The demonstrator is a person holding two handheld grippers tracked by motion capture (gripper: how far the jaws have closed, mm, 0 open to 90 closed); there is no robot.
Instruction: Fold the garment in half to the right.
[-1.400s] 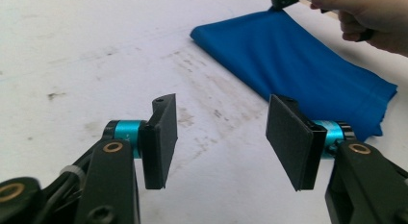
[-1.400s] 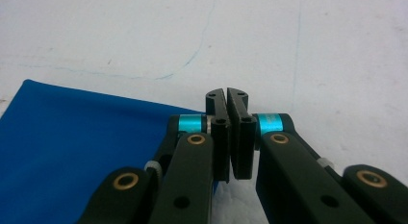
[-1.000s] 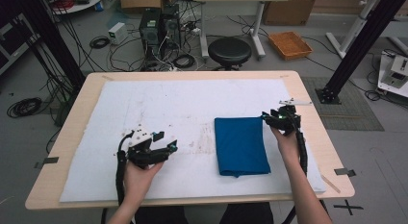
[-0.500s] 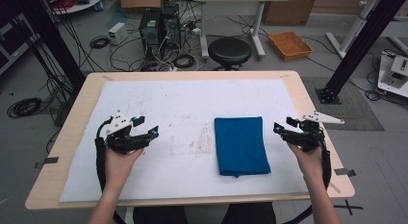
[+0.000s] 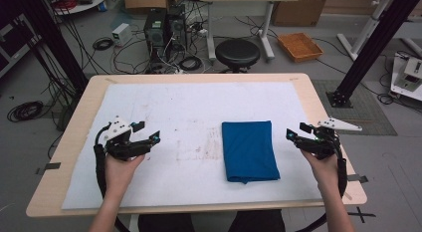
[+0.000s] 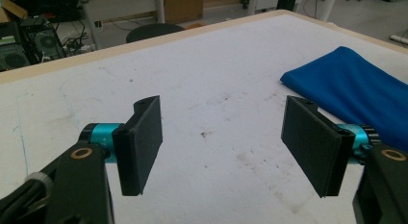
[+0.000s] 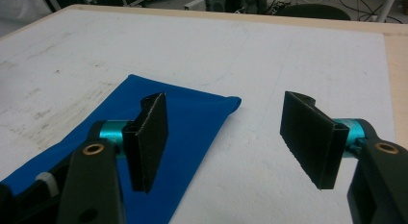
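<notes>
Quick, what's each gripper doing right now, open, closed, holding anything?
Left gripper: open, jaws just widened, nothing between them.
Right gripper: open, jaws just widened, holding nothing, beside the blue cloth.

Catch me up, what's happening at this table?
A person holds a hand-held gripper in each hand over a white mat. A folded blue cloth lies flat between them, untouched. The left hand-held gripper and right hand-held gripper sit out to either side, jaws just opened wide with nothing between them.
</notes>
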